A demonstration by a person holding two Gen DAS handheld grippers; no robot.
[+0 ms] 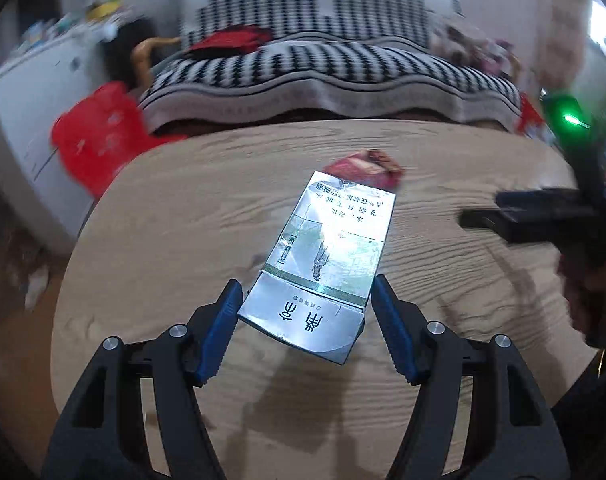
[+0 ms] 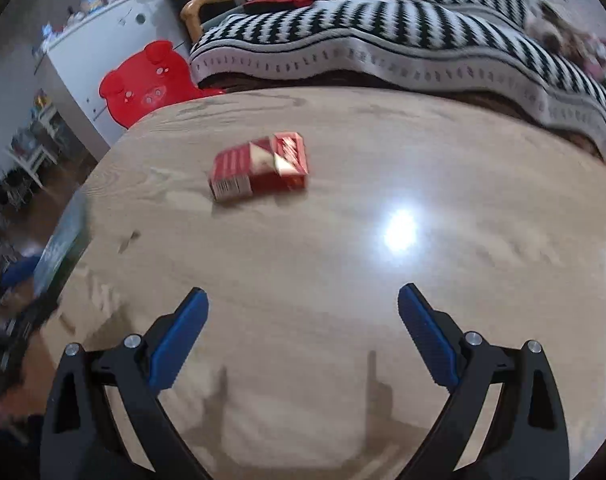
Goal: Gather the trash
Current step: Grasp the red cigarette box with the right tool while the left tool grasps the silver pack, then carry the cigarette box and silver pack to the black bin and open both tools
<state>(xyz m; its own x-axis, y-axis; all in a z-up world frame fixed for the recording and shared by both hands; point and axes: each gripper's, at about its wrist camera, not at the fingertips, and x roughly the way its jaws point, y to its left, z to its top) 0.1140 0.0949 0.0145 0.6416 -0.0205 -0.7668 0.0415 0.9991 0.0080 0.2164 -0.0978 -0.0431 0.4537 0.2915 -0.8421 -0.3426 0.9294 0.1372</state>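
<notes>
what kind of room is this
Probably a home living room: a sofa under a black-and-white patterned throw, a light wood table before it, and a red pig-shaped child's stool beside it.

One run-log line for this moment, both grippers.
left gripper: shut on silver pack, lifted | right gripper: open, empty | red pack: on table
</notes>
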